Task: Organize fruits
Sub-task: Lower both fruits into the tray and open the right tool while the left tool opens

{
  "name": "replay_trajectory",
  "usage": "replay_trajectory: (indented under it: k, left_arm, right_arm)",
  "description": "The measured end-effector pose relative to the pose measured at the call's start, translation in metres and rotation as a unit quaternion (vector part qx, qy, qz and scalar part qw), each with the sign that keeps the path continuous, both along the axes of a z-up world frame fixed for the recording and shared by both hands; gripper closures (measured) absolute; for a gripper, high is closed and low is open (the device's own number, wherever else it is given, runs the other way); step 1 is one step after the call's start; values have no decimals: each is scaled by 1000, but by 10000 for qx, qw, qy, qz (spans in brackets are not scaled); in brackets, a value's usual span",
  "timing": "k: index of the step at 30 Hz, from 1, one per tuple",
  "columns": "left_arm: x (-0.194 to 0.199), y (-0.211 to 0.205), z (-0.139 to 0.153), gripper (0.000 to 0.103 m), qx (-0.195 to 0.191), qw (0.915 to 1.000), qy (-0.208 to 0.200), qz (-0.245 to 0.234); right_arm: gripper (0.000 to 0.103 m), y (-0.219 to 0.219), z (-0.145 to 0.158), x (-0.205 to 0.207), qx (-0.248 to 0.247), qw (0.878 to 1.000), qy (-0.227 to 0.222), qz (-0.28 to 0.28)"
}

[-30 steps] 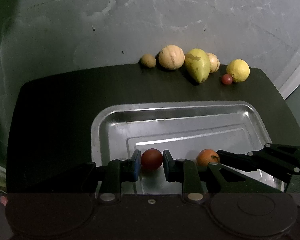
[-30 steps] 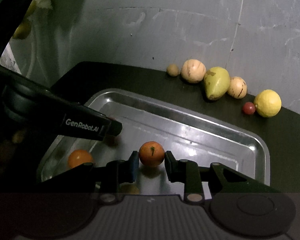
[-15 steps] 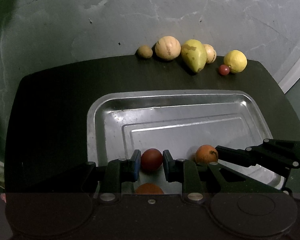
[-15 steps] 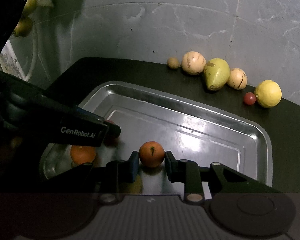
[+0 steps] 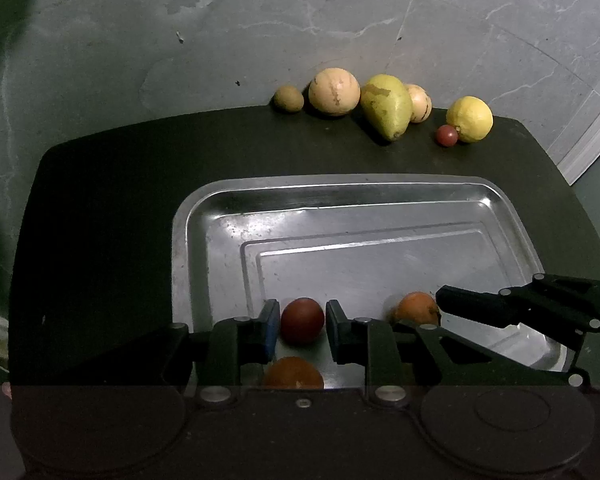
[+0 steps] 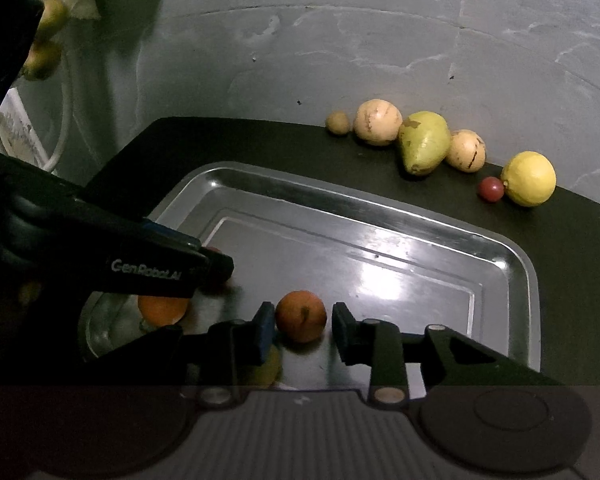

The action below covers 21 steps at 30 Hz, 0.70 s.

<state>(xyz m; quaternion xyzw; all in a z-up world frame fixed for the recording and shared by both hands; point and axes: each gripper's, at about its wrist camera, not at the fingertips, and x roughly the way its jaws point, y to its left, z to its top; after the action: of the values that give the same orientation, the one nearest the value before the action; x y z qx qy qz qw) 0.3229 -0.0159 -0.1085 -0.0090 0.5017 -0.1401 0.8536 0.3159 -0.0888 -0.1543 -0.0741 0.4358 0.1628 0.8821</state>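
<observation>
Steel tray (image 5: 380, 200) holding three fruits, left gripper (image 5: 302, 322) slightly parted around plum (image 5: 302, 321), right gripper (image 6: 301, 322) slightly parted around orange (image 6: 301, 315), second orange (image 6: 162, 308) beside them

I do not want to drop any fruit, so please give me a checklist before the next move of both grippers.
1. Dark red round fruit sits between the left gripper jaws: ok.
2. Left grip tight: cannot tell.
3. Orange round fruit sits between the right gripper jaws: ok.
4. Right grip tight: not ok, gap at one jaw.
5. Silver metal tray has bare floor ahead: ok.
</observation>
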Motion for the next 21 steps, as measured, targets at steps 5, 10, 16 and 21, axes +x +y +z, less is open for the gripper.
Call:
replay_trajectory:
  k: [5,10,16,21]
  left_arm:
    - [-5,2,6,65,-17,10000,-37,-1]
    - [-13,8,15,53,-27,9999,-113,13]
    - [-21,19,25,37,29,9998,-205,37]
    - [-30,29,31,24,44,9997,-245,56]
  right_arm:
    - [61,-7,5,-5,50,10000,-33,-65]
    - [53,-22,14,-12,149,9997,-64,-182]
    - [35,-40,26,-21,235,9991,-82,-357]
    - [18,-52,32,-29,332,9982,-55,-506]
